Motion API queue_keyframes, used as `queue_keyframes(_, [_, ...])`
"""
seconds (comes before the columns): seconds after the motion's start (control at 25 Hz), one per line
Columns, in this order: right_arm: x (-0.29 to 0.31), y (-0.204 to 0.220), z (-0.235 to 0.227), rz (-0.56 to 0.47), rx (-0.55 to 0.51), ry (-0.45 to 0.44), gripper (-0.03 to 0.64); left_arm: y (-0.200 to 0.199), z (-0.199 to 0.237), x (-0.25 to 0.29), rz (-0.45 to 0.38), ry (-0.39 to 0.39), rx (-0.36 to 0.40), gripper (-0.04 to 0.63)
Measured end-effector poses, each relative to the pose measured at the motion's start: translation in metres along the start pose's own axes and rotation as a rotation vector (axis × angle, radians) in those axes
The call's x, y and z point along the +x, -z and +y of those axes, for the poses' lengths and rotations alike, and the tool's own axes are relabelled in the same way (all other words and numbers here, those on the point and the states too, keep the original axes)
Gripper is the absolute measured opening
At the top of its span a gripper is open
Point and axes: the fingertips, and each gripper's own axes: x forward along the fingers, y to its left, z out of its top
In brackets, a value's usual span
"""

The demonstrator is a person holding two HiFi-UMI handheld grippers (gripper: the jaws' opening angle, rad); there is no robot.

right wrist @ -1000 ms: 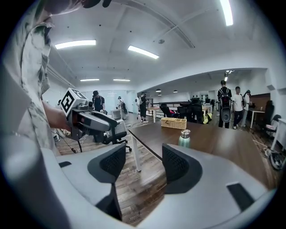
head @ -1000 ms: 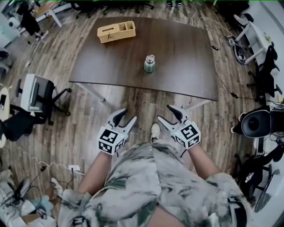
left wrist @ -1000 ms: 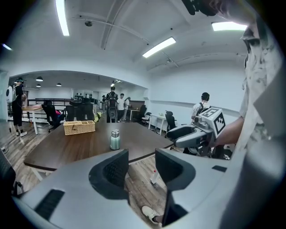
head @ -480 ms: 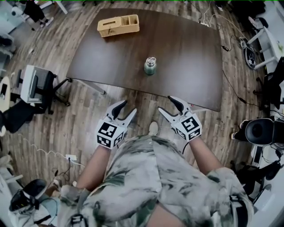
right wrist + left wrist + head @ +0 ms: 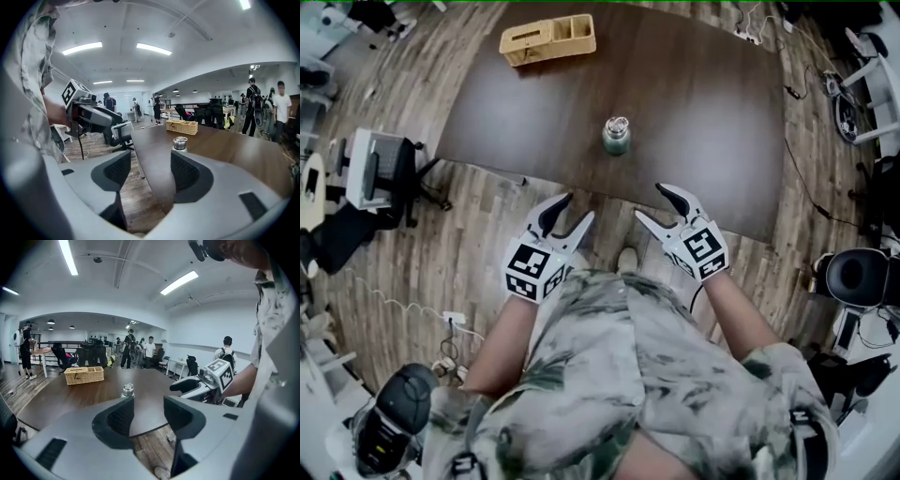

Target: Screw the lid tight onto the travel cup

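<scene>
The travel cup [image 5: 616,136], green with a silver lid on top, stands upright near the near edge of the dark table [image 5: 703,112]. It also shows small in the left gripper view [image 5: 127,390] and the right gripper view [image 5: 180,143]. My left gripper [image 5: 574,208] and right gripper [image 5: 651,203] hover side by side over the floor just short of the table edge, both well apart from the cup. Both are open with nothing between the jaws. The right gripper's jaws have just been opening a little. Each gripper sees the other: right gripper [image 5: 201,383], left gripper [image 5: 93,117].
A wicker basket [image 5: 547,38] sits at the table's far left. An office chair [image 5: 380,173] stands left of the table, a black chair [image 5: 853,277] at the right. Cables and a power strip [image 5: 450,319] lie on the wood floor. Several people stand beyond the table [image 5: 140,350].
Both grippers have moved forward towards the table's near edge, and the table and cup now sit closer in the head view. The cup has not moved on the table.
</scene>
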Motion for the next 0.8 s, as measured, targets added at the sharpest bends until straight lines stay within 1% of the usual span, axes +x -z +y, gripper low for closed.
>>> queue_keyframes(0.16, [0.022,0.005,-0.013,0.009,0.017,0.012,0.298,-0.002,0.018,0.013,0.01,0.015,0.007,0.193])
queue_keyframes(0.28, [0.043,0.006,-0.024,0.023,0.017,0.029,0.302,-0.005,0.036,0.026,0.019,0.044,0.015,0.192])
queue_keyframes(0.6, [0.098,0.01,-0.054,0.057,0.051,0.122,0.333,-0.029,0.09,0.053,0.03,0.144,0.082,0.193])
queue_keyframes(0.8, [0.127,0.024,-0.071,0.077,0.093,0.17,0.356,-0.039,0.115,0.068,0.041,0.194,0.109,0.193])
